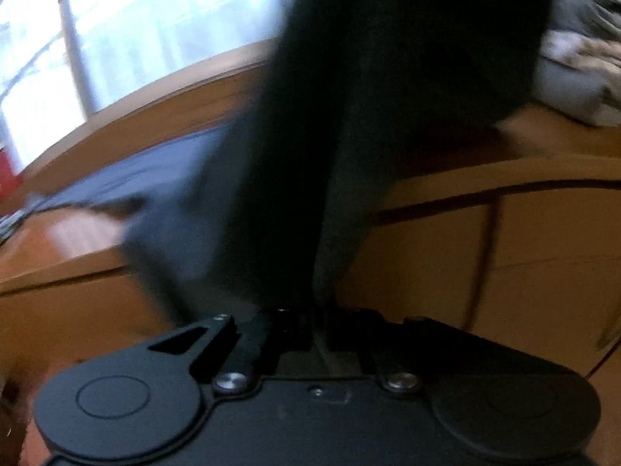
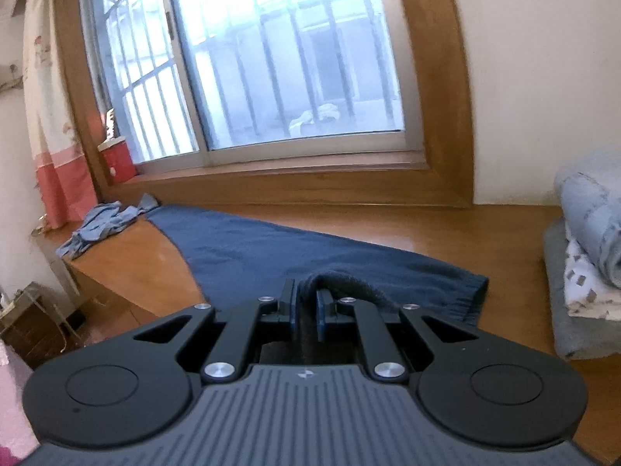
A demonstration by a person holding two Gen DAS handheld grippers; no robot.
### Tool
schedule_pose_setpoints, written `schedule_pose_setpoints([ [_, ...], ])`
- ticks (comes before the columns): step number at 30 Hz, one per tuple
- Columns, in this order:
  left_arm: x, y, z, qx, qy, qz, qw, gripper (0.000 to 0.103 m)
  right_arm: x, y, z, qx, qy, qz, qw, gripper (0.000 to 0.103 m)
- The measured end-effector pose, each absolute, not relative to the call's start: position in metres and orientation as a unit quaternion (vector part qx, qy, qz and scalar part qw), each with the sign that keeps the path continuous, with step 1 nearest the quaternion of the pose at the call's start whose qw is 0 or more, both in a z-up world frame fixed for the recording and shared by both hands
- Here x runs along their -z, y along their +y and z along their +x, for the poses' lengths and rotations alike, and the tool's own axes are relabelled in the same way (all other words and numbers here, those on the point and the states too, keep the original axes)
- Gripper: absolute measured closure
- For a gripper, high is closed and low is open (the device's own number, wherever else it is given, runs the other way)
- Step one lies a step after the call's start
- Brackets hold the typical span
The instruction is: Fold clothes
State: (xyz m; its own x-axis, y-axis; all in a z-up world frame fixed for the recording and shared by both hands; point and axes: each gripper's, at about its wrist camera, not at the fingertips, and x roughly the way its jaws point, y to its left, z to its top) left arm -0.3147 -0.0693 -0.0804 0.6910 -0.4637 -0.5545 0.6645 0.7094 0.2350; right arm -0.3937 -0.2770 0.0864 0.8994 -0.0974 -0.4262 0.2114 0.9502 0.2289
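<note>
A dark blue garment [image 2: 252, 248] lies spread along a wooden window bench [image 2: 446, 233] in the right wrist view. My right gripper [image 2: 306, 303] is shut on a raised fold of its near edge, and the cloth bulges up between the fingers. The left wrist view is blurred. There the same dark garment [image 1: 349, 116] rises as a tall dark drape from my left gripper [image 1: 306, 310], whose jaws stand closed on the cloth. The drape hides the fingertips and much of the bench [image 1: 504, 233] behind it.
A stack of folded blankets [image 2: 590, 240] sits at the bench's right end, also seen as a pale stack [image 1: 582, 70]. A crumpled light blue cloth [image 2: 101, 221] lies at the left end under a red cup [image 2: 116, 159] on the sill. A barred window [image 2: 271, 58] is behind.
</note>
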Motion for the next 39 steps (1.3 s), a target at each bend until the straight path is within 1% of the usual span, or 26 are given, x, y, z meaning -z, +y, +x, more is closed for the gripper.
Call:
schedule_pose_setpoints([
  [5,0.05,-0.024,-0.296,0.272,0.226,0.222,0.909,0.1,-0.079,-0.275,-0.398,0.075,0.21,0.155,0.962,0.094],
  [8,0.031,-0.009,-0.289,0.266,0.227,0.21,0.913,0.1,-0.078,-0.264,-0.397,0.077,0.211,0.142,0.964,0.094],
  [14,-0.033,0.022,-0.27,0.234,0.178,0.195,0.935,0.1,-0.076,-0.252,-0.402,0.094,0.213,0.166,0.958,0.094],
  [16,-0.057,0.032,-0.264,0.229,0.151,0.198,0.941,0.1,-0.073,-0.247,-0.403,0.098,0.209,0.175,0.957,0.094],
  [20,-0.09,0.015,-0.243,0.247,0.094,0.209,0.941,0.1,-0.068,-0.242,-0.4,0.114,0.175,0.192,0.959,0.094],
  [23,-0.104,-0.019,-0.217,0.263,0.072,0.224,0.936,0.1,-0.068,-0.252,-0.391,0.132,0.15,0.209,0.957,0.093],
  [26,-0.104,-0.07,-0.187,0.288,0.067,0.243,0.924,0.099,-0.069,-0.27,-0.373,0.163,0.139,0.2,0.956,0.093],
  [28,-0.094,-0.112,-0.163,0.3,0.068,0.265,0.914,0.099,-0.063,-0.289,-0.356,0.182,0.14,0.201,0.952,0.093],
  [30,-0.072,-0.159,-0.135,0.307,0.095,0.302,0.898,0.098,-0.054,-0.314,-0.338,0.197,0.144,0.209,0.947,0.093],
  [34,-0.02,-0.227,-0.088,0.34,0.198,0.346,0.852,0.097,-0.007,-0.383,-0.284,0.237,0.212,0.245,0.916,0.091],
  [36,0.0,-0.244,-0.077,0.348,0.215,0.366,0.836,0.095,0.014,-0.409,-0.259,0.255,0.258,0.262,0.894,0.087],
  [39,0.014,-0.254,-0.071,0.352,0.219,0.39,0.822,0.095,0.021,-0.419,-0.243,0.252,0.294,0.253,0.886,0.083],
])
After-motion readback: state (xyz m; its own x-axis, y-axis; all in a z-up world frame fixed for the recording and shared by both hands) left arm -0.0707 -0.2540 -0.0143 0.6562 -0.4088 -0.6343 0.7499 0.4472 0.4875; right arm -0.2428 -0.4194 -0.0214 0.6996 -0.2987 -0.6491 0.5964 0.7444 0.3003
